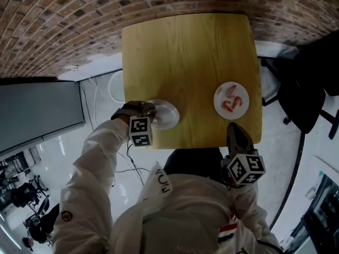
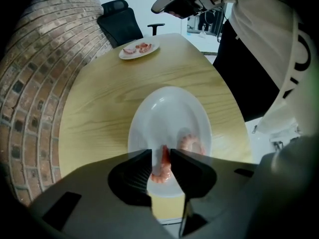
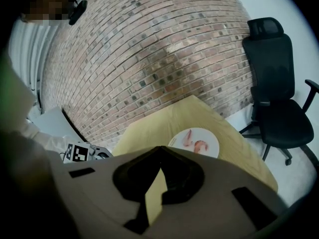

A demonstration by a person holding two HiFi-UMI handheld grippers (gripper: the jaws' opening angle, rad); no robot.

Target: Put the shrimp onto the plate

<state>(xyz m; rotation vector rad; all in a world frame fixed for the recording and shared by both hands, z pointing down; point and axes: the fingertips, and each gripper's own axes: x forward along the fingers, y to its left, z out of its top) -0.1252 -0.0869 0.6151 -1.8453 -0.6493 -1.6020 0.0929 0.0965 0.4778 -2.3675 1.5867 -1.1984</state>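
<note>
Nearest, the left hand-held gripper (image 2: 160, 154) points straight down, its jaws clamped on a curled shrimp (image 2: 161, 168) over the white plate (image 2: 164, 108) directly beneath it; whether the shrimp touches the plate is unclear. Just beside the jaws lies a second shrimp (image 2: 192, 144). Well apart, the right hand-held gripper (image 3: 159, 151) hovers with jaws together and empty, the far plate (image 3: 212, 142) ahead of it. Likely trouble: the slick shrimp could cling to a pad on release or land on its neighbour. Pressing down could shove the plate, which sits near the tabletop (image 2: 99, 98) edge.
</note>
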